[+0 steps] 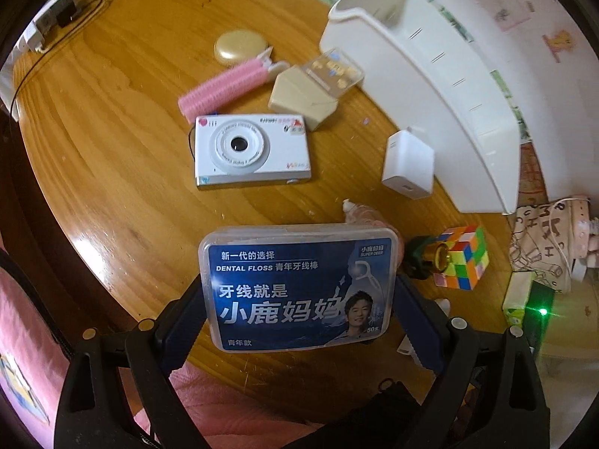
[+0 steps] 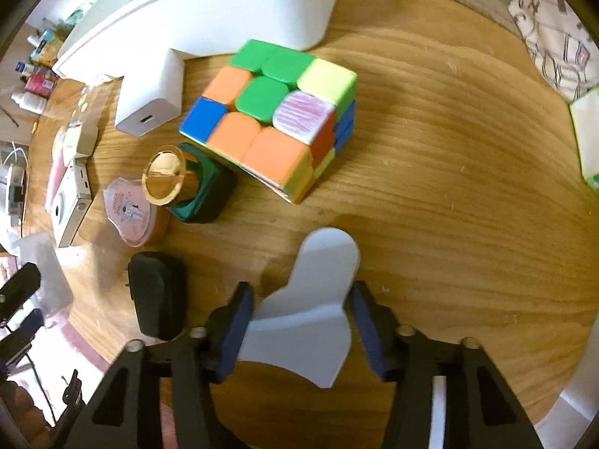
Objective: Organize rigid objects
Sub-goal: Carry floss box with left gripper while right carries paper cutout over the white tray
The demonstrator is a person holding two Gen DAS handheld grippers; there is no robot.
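While carried above the wooden worktop (image 1: pixel 112 119), dental floss box (image 1: pixel 299 288) clamped in left gripper (image 1: pixel 299 321), white hook-shaped piece (image 2: pixel 310 321) pinched in right gripper (image 2: pixel 299 321); next, likely placement into white bin (image 1: pixel 430 86).

On the surface (image 1: pixel 112 86), seen from the left wrist, the camera (image 1: pixel 251 150) lies ahead of the dental floss box (image 1: pixel 297 287). Behind the camera lie the hair roller (image 1: pixel 224 88) and, further back, the round compact (image 1: pixel 240 46). The charger block (image 1: pixel 408 164) stands right of the camera, just beside the storage bin (image 1: pixel 430 86). From the right wrist view, the puzzle cube (image 2: pixel 275 116) sits right of the charger block, with the capped bottle (image 2: pixel 187 183) touching its near left corner.
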